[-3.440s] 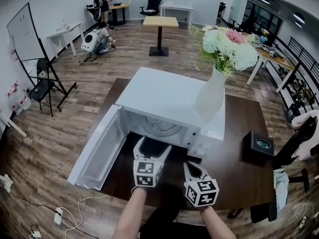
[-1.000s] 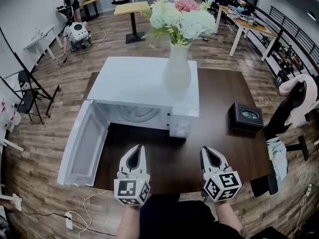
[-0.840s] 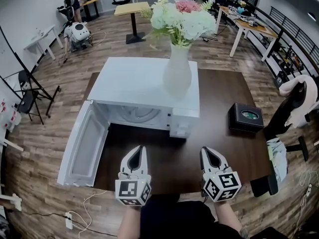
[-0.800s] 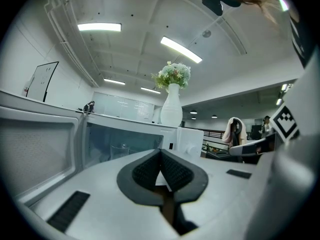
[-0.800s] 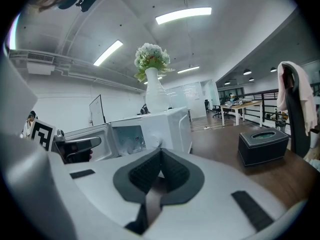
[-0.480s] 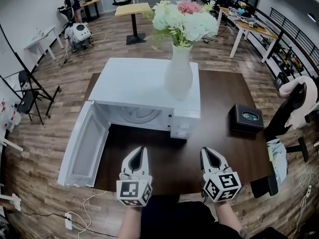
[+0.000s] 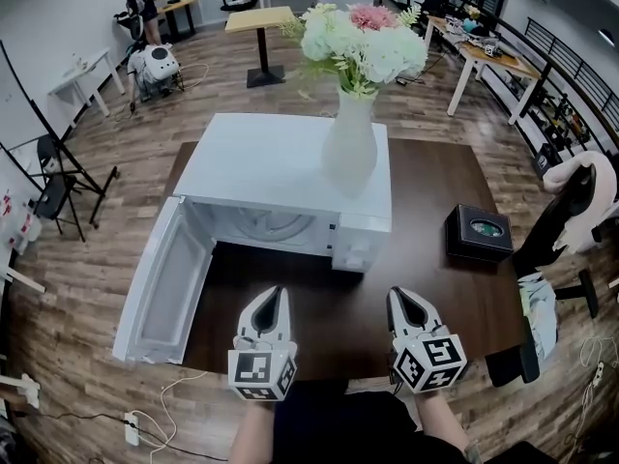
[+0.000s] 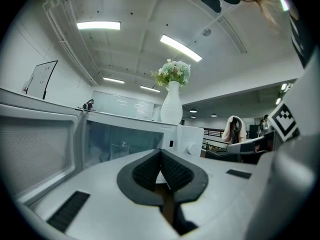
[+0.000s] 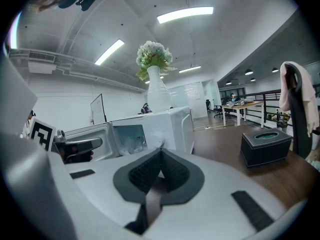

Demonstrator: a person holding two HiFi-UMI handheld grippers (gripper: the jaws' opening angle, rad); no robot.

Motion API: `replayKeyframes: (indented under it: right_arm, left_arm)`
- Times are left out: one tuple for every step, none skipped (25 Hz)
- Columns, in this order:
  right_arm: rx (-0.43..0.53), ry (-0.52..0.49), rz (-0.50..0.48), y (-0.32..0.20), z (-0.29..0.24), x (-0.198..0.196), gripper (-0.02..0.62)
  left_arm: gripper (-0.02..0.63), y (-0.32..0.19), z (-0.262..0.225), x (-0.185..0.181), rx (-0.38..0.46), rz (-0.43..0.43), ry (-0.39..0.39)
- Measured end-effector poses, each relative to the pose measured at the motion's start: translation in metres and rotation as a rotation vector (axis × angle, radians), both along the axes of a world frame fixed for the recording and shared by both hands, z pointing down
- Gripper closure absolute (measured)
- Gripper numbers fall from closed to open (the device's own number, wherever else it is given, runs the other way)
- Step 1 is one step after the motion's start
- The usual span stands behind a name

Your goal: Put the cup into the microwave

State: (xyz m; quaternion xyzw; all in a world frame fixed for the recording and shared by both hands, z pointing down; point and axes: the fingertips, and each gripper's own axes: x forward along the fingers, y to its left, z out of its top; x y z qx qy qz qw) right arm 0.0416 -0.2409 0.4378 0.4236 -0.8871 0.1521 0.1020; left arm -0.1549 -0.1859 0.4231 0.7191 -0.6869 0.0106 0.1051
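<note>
Apparently the clear cup [image 8: 120, 150] already stands inside the open microwave [image 7: 290, 177], likely light, rigid and slick, best pinched across its wall near the rim, while left gripper [image 7: 273, 296] and right gripper [image 7: 402, 298] sit clenched, empty.

Microwave [image 7: 290, 167] is open toward the near table edge. Its door [image 7: 169, 278] is swung out left and walls off that side. The table [image 7: 329, 293] is bare in front of the opening, so a straight pass in is free. A cup [image 8: 122, 149] stands inside. Vase [image 7: 350, 148] on the top, right side. Black box [image 7: 480, 232] sits well off right.
</note>
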Motion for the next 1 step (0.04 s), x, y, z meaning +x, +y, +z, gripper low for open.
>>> replayKeyframes:
  right_arm:
    - [-0.001, 0.001, -0.001, 0.0001, 0.0004, -0.0004, 0.603]
  left_arm:
    - [0.601, -0.0001, 0.0003, -0.0001, -0.001, 0.001, -0.001]
